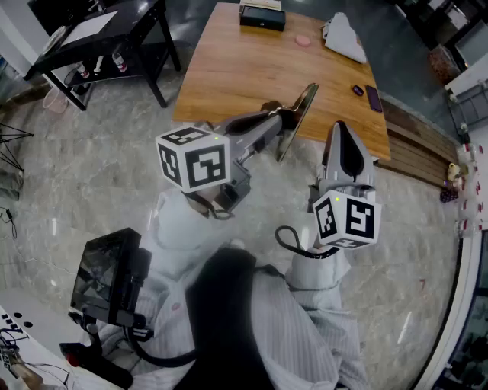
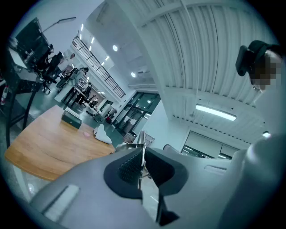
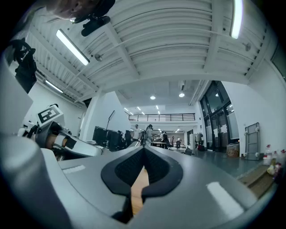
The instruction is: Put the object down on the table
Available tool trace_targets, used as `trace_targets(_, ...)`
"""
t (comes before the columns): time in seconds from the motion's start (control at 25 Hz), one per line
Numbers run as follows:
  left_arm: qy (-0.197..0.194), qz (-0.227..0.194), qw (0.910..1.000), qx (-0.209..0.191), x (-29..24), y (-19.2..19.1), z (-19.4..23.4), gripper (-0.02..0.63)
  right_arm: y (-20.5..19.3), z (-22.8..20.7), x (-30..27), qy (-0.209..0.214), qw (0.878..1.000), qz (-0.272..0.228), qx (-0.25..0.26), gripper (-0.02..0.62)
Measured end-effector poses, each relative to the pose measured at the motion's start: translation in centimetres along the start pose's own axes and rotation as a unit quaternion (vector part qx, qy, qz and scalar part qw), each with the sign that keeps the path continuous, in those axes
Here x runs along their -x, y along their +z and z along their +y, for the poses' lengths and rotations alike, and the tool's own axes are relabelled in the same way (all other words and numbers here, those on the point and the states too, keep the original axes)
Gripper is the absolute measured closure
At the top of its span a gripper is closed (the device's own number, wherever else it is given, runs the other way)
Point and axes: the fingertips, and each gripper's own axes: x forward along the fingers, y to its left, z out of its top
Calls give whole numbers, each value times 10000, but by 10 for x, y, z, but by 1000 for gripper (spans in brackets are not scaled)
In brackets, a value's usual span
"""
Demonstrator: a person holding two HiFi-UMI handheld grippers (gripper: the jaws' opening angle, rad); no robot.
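Note:
My left gripper (image 1: 282,119) is shut on a thin, shiny flat metal object (image 1: 303,103), which stands on edge and tilted over the near edge of the wooden table (image 1: 244,72). In the left gripper view the metal sheet (image 2: 141,137) sticks out edge-on from between the closed pads of that gripper (image 2: 142,154). My right gripper (image 1: 341,131) is to the right of it, near the table's front edge, with its jaws together. In the right gripper view the tips of that gripper (image 3: 144,150) meet with nothing between them.
At the table's far end lie a black box (image 1: 262,17), a pink disc (image 1: 303,40) and a white cloth (image 1: 345,36). A dark phone (image 1: 374,97) and a small purple item (image 1: 357,90) lie near the right edge. A black desk (image 1: 99,38) stands to the left.

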Motion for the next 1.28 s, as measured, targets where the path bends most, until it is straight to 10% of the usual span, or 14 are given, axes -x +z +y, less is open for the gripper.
trace_targets(1.0,49,9,9999,-97,-7,6,-3,588,1,7,6,116,9998,24,-176,581)
trace_targets(1.28,204,187,9994,209,-80,-9,43,588,-46,-62,-36,29,9985,270,-467,581)
